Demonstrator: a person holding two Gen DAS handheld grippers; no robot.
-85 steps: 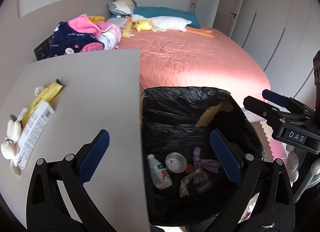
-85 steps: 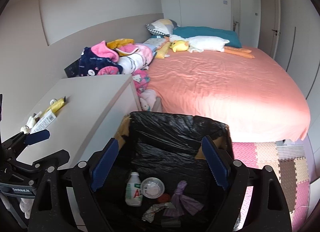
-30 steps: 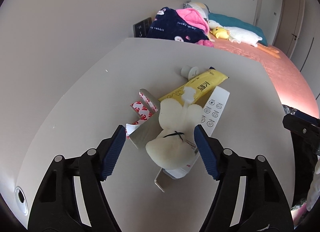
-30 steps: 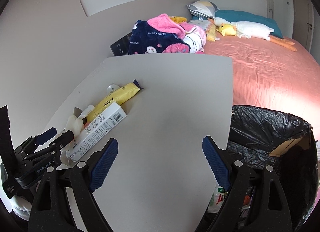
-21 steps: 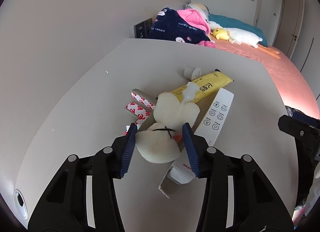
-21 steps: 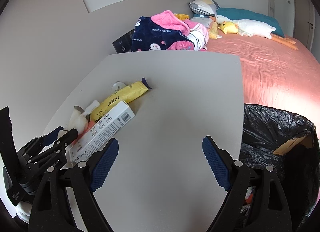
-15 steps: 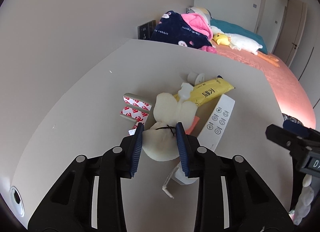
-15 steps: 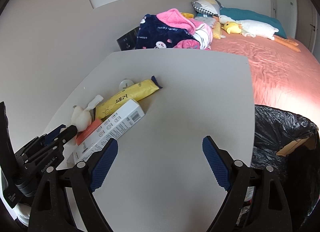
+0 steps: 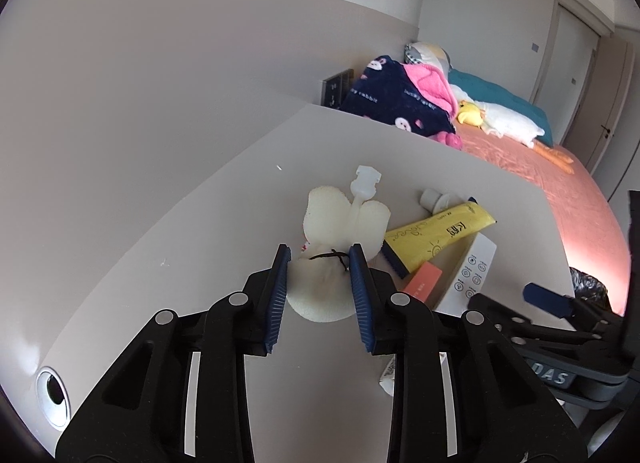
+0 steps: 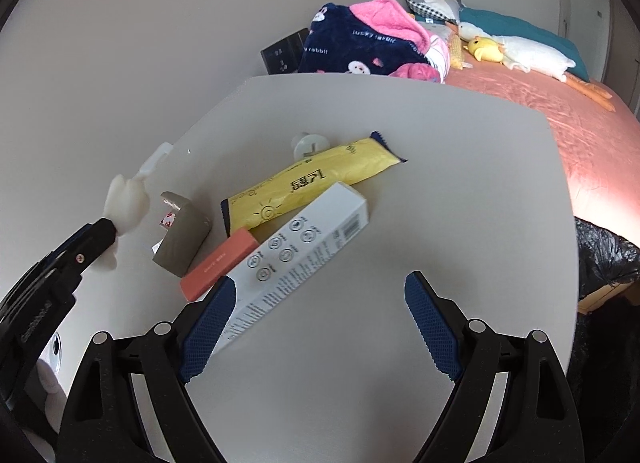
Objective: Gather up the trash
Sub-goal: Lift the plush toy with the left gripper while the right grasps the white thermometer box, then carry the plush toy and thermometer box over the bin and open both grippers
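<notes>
Left wrist view: left gripper (image 9: 320, 275) clamped on a cream sponge-like bundle (image 9: 320, 291) tied with a dark string, blue pads pressing it from both sides; whether it's off the grey table (image 9: 168, 247) can't be told from here. Just right of it lie a yellow tube (image 9: 440, 235), a salmon box (image 9: 422, 281) and a white carton (image 9: 468, 275), overlapping each other. Right gripper body shows at the lower right edge. Right wrist view: right gripper (image 10: 316, 323) spread wide, nothing between the pads, above the table (image 10: 460, 183); its left pad overlaps the near end of the white carton (image 10: 304, 255). Yellow tube (image 10: 316, 179), salmon box (image 10: 218, 263) and a grey bracket (image 10: 182, 239) lie beyond. Bundle (image 10: 124, 199) sits at left in the other gripper. Black bin bag (image 10: 604, 255) at the table's right edge.
</notes>
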